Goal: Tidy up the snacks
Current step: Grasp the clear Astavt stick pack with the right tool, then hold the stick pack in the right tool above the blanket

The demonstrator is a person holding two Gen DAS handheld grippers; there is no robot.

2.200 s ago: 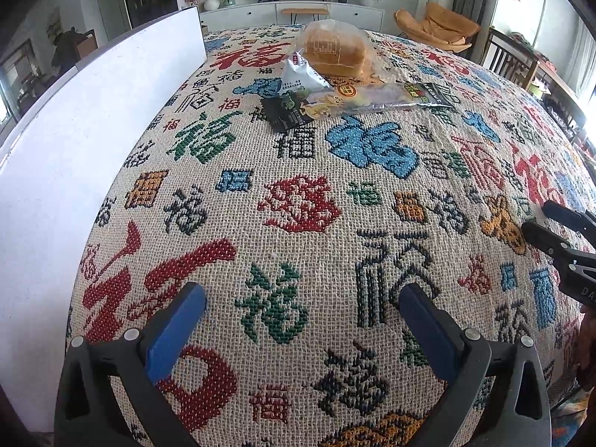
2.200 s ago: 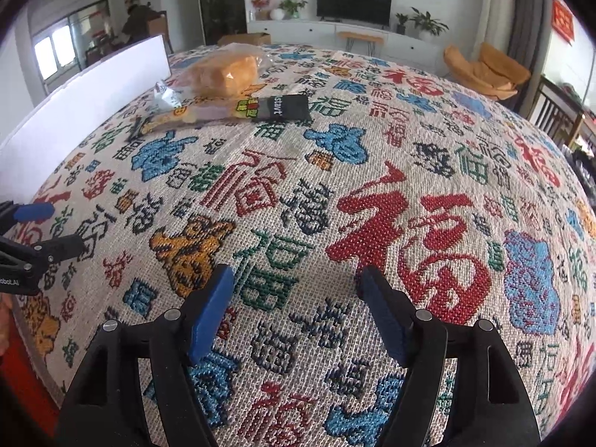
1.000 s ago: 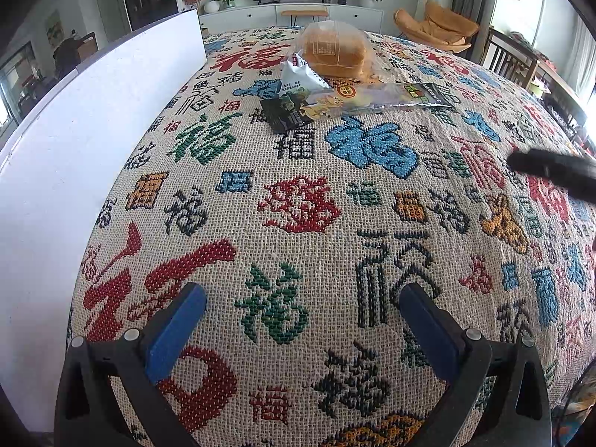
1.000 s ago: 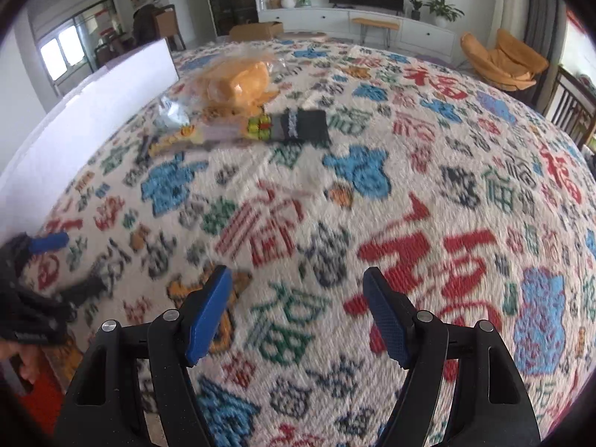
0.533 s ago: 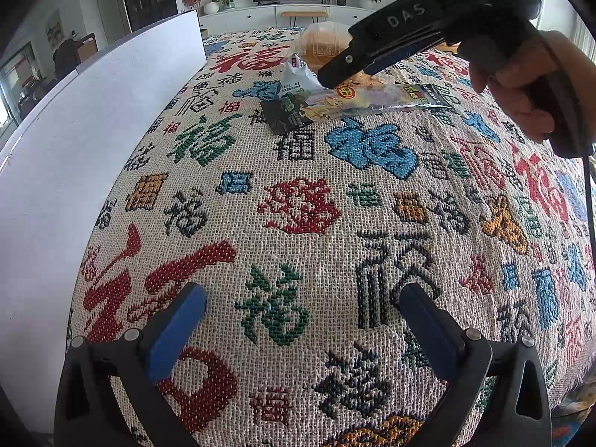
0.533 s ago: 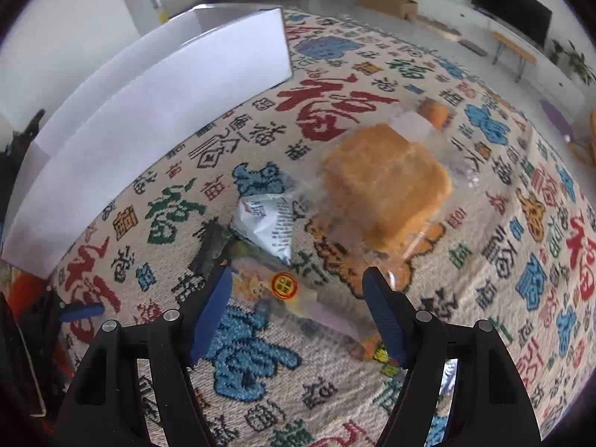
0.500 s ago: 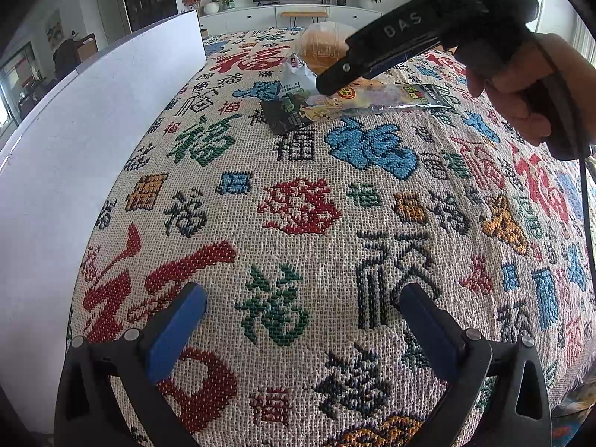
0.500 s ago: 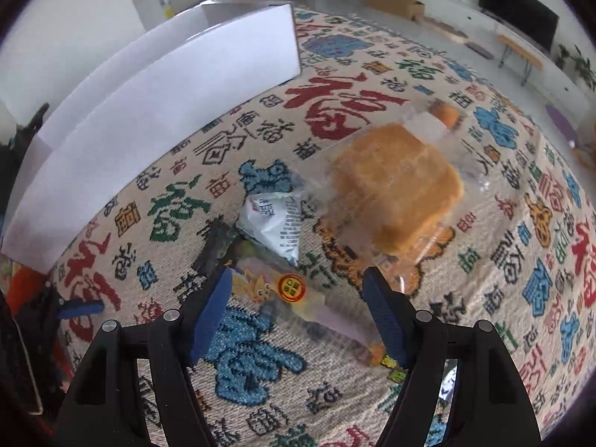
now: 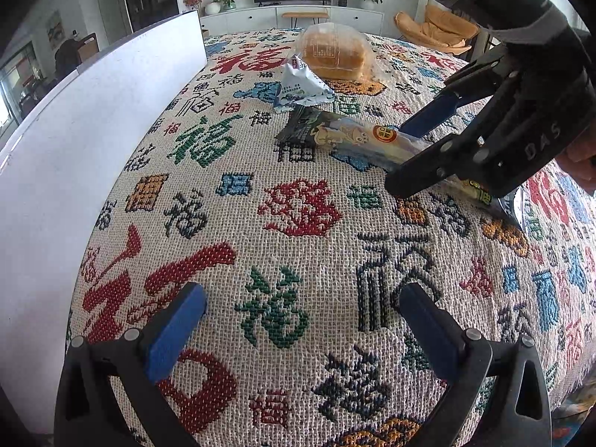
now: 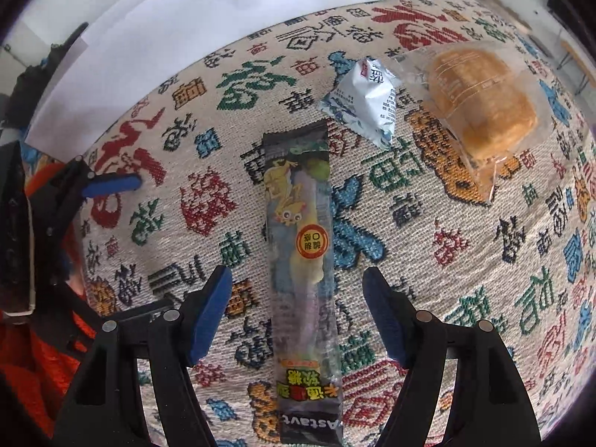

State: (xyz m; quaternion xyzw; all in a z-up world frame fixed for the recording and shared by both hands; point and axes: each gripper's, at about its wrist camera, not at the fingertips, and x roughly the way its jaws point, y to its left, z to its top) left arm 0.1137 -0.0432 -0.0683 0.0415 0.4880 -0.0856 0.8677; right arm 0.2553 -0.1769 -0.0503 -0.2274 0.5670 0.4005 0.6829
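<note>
Three snacks lie on the patterned tablecloth (image 9: 298, 335). They are a long dark candy packet (image 10: 298, 246) (image 9: 346, 134), a small white triangular packet (image 10: 365, 108) (image 9: 301, 89) and a bread loaf in a clear bag (image 10: 480, 108) (image 9: 335, 56). My right gripper (image 10: 296, 279) (image 9: 413, 152) points down over the long packet. It is open, one finger on each side of the packet's middle, and the pads are clear of it. My left gripper (image 9: 301, 294) hovers open over bare cloth near the table's front, with nothing between its fingers.
A white board (image 9: 93, 130) (image 10: 223, 7) stands upright along the table's left edge. Beyond the table are a TV cabinet (image 9: 298, 11) and an orange armchair (image 9: 439, 29). An orange sleeve (image 10: 37, 354) shows at the lower left of the right wrist view.
My right gripper swept across the table to the snacks, rolled and tipped downward, and now straddles the long packet. The left gripper stayed still.
</note>
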